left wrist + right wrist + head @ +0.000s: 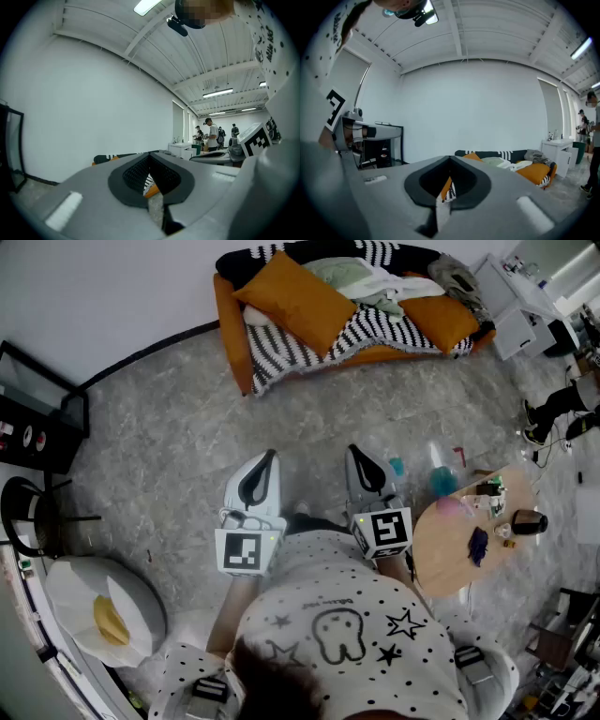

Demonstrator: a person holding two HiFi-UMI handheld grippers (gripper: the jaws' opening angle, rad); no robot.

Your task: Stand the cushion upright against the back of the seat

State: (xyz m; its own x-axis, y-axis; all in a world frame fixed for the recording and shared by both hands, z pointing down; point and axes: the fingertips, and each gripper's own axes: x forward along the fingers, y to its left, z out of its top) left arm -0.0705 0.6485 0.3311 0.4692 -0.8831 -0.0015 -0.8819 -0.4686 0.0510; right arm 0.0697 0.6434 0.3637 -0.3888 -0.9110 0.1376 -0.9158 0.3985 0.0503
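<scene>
One white, egg-shaped pouf lies at the lower left of the head view. Toward the centre comes the left gripper, its jaws clenched together with nothing between them. Just beside it, the right gripper is likewise clenched and empty. Well apart from both, at the top centre, stands the orange sofa, draped with a striped blanket. The orange cushion lies tilted on its left half, and a second orange cushion sits further right. A round wooden table fills the right side.
</scene>
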